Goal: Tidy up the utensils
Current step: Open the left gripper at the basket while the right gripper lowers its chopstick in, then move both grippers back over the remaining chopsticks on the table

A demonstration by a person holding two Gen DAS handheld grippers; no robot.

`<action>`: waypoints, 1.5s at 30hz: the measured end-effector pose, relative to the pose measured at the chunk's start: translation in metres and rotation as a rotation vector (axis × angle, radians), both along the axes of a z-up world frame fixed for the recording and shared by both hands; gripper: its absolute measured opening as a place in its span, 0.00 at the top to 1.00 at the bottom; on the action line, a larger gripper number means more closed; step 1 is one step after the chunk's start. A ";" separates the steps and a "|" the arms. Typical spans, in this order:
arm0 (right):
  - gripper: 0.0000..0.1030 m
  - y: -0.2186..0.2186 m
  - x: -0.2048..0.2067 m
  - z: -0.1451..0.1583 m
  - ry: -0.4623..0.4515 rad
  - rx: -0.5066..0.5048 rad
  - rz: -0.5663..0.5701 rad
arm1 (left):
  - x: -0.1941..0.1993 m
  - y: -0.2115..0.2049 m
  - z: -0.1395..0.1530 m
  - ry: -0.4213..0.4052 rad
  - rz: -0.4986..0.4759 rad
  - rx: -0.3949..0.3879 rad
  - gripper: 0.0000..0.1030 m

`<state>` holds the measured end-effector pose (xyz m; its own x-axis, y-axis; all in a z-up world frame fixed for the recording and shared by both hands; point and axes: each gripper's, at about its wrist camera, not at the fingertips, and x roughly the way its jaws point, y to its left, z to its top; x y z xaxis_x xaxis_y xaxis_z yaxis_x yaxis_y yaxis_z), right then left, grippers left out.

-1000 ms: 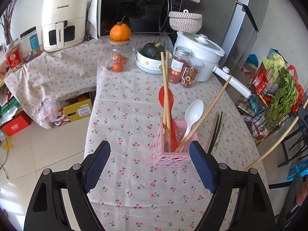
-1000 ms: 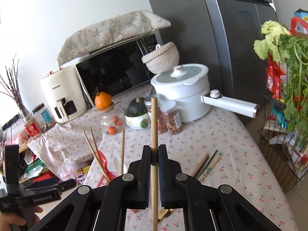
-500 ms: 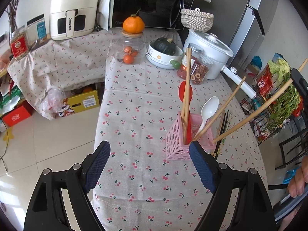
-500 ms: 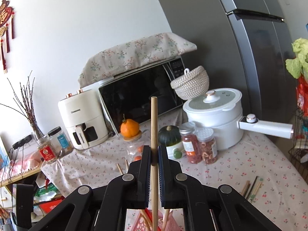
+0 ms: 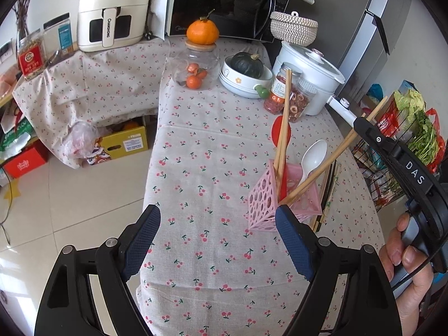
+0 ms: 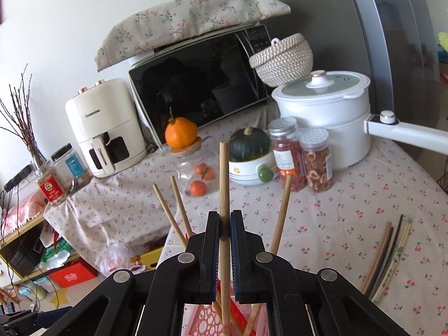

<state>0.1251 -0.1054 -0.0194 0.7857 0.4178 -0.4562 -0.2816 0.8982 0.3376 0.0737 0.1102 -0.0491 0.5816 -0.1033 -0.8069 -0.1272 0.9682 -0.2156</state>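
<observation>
A pink perforated utensil holder (image 5: 264,198) stands on the cherry-print table, holding wooden chopsticks (image 5: 283,128), a white spoon (image 5: 312,158) and a red utensil. My right gripper (image 6: 224,228) is shut on a long wooden chopstick (image 6: 224,179), whose lower end reaches into the holder (image 6: 207,319); it also shows in the left wrist view (image 5: 336,154). My left gripper (image 5: 217,240) is open and empty, above the table just in front of the holder. Several loose chopsticks (image 6: 389,254) lie on the table to the right.
Two spice jars (image 6: 302,156), a white pot with a long handle (image 6: 327,112), a bowl with a green squash (image 5: 246,75), a glass jar with oranges (image 5: 200,64), a microwave and an air fryer stand at the back. A wire basket of greens (image 5: 417,137) is at the right.
My right gripper has come down and brought the chopstick's lower end into the pink holder. My left gripper has drifted left and back; the holder now sits further right in its view.
</observation>
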 end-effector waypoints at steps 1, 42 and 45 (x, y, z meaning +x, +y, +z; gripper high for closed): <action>0.94 0.000 0.001 -0.001 0.008 0.000 0.002 | 0.000 0.000 0.000 -0.001 -0.002 0.000 0.16; 0.11 -0.235 -0.035 -0.026 0.406 -0.172 -0.216 | -0.018 -0.201 0.021 0.016 -0.435 0.019 0.17; 0.11 -0.258 -0.033 -0.045 0.516 -0.182 -0.260 | -0.005 -0.238 0.011 0.054 -0.478 0.044 0.23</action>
